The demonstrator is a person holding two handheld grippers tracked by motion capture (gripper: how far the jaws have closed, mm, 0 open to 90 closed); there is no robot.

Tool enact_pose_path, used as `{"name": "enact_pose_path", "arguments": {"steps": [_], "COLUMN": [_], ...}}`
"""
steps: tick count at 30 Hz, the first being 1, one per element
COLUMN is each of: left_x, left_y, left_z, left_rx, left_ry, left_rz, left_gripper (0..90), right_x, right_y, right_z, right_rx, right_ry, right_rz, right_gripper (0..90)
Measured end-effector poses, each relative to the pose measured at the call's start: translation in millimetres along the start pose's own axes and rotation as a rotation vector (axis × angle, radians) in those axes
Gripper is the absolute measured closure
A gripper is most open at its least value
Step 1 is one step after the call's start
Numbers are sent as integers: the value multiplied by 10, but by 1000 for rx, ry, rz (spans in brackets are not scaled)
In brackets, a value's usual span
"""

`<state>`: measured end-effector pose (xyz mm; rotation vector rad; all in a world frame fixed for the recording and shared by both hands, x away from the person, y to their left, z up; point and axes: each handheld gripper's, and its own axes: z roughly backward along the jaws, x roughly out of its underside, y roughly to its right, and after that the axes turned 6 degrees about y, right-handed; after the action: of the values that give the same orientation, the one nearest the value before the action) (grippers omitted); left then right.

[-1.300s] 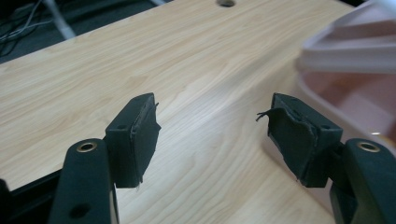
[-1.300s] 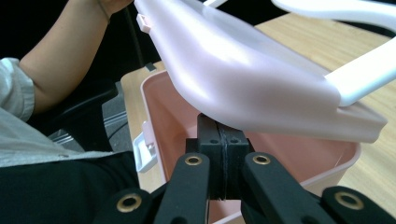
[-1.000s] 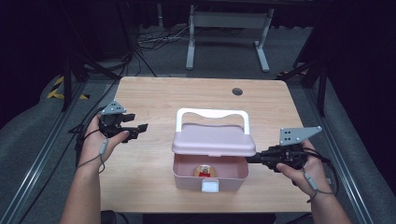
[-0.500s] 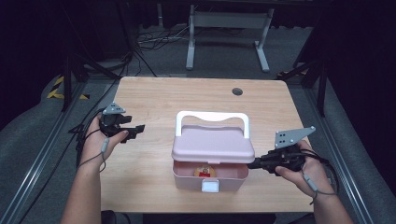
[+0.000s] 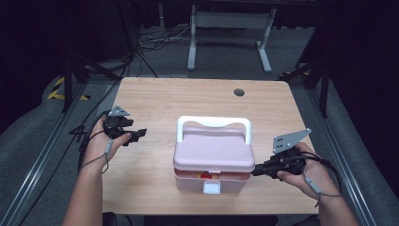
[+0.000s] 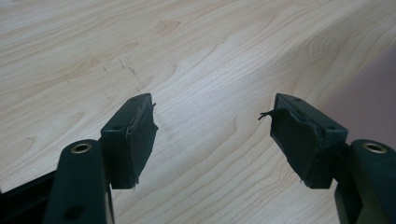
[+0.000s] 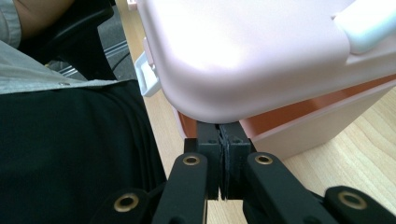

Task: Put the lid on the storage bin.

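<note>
One pink lidded box (image 5: 212,160) sits low-centre on the tabletop (image 5: 155,101); the right gripper (image 7: 219,135), pressed together, props its lid and could slip, dropping it. Left gripper (image 6: 212,130) hangs spread.

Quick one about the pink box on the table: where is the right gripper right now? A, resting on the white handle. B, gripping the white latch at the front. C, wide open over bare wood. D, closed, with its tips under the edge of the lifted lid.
D: the right gripper has its jaws together, tucked under the raised rim of the lid of the pink box.
</note>
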<state>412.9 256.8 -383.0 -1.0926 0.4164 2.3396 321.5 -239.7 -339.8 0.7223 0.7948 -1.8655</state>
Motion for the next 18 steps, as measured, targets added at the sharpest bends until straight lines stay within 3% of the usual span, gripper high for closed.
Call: {"name": "enact_pose_path", "arguments": {"steps": [18], "left_x": [17], "left_y": [5], "left_z": [-48], "left_rx": [11], "left_ry": [-23], "left_rz": [-5], "left_gripper": [304], "right_x": [30], "right_y": [-8], "right_z": [-50], "right_rx": [-16], "right_ry": [-92], "right_rz": [2], "right_gripper": [879]}}
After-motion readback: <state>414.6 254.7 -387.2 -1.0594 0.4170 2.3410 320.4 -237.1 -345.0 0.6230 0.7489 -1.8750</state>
